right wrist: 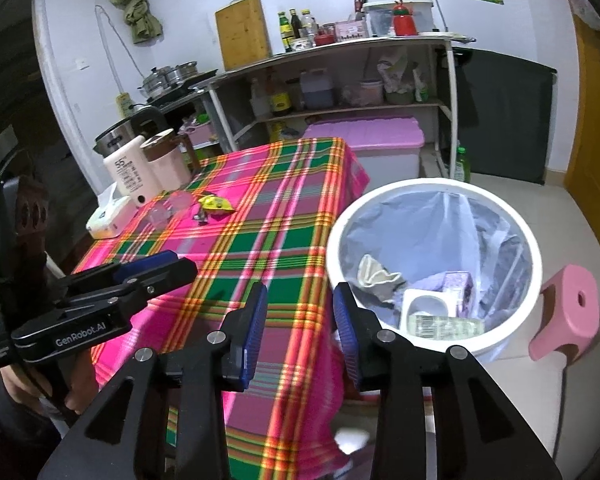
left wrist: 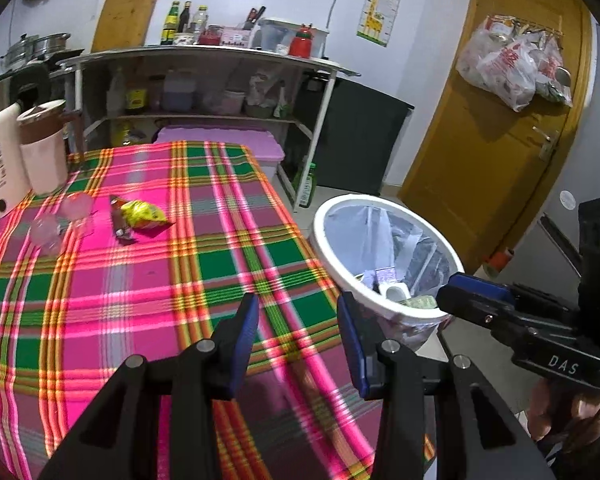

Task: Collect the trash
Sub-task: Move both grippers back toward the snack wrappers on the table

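Trash left: a yellow snack wrapper (left wrist: pixel 142 215) lies crumpled on the plaid tablecloth (left wrist: pixel 180 280), far side of the table, with a small dark scrap (left wrist: pixel 123 233) just beside it.
Wrapper look: bright yellow with a dark red-brown end, puffed and creased — light foil, I judge, likely to slide or spring back when pinched.
Near it: two clear plastic cups (left wrist: pixel 58 220) to its left, close but apart from it; I cannot tell whether they count as trash.
Bin: the white bin (right wrist: pixel 534 264) stands on the floor just beside the table's corner, lined with a clear bag and already holding a carton, a small white tub and a crumpled tissue.
My left gripper (left wrist: pixel 298 340): jaws spread, nothing between them, hanging over the near tablecloth.
My right gripper (right wrist: pixel 300 330): jaws spread and empty, at the table edge next to the bin rim.
Step in hand: between items, I judge — both jaws free, one wrapper yet to fetch.
Next move: reach across the cloth to the wrapper, come down low over it and pinch a raised fold, not the flat foil.
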Demonstrator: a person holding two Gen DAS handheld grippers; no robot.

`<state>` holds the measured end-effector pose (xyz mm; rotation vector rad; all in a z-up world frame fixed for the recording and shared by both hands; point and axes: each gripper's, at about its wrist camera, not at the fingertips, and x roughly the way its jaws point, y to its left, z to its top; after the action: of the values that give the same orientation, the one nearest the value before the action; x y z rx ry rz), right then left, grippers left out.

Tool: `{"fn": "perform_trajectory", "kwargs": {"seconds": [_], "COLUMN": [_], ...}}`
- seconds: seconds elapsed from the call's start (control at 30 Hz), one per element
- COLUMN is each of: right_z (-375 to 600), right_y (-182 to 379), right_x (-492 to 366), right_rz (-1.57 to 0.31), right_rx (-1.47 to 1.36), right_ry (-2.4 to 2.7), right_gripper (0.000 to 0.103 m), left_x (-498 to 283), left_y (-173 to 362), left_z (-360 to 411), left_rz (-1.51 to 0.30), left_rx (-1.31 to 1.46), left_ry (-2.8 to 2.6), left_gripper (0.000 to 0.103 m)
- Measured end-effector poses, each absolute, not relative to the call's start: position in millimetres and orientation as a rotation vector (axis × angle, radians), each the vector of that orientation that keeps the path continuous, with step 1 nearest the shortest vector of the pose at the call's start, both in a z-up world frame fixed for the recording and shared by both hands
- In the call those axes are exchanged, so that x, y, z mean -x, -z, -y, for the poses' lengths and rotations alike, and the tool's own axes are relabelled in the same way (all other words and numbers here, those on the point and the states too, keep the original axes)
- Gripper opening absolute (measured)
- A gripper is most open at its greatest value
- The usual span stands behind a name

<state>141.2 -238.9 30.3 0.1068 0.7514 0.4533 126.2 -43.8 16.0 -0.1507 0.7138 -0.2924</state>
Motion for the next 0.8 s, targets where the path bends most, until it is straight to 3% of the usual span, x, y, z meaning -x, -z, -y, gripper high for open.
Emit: {"fn": "perform_trajectory", "kwargs": {"seconds": [0.67,0.8], "right_z": [174.7,156.0], "right_y": [-22.0,-27.0], "right_x": [-167.9,-181.7], "right_rz": [-0.793,-0.782], "right_rx": [-0.031,-0.016], "right_ry": [-0.582,-0.624], "right_gripper": [0.038,0.052], "left_x": [-122.7,-126.7], "left_y": [-3.1,-4.4], "left_z": [-31.2,-54.3], "left_rz": [-0.722,-0.712], "left_rx": [0.205,0.214], "left_ry": [0.095,0.041], "left_gripper": [0.042,0.046]}}
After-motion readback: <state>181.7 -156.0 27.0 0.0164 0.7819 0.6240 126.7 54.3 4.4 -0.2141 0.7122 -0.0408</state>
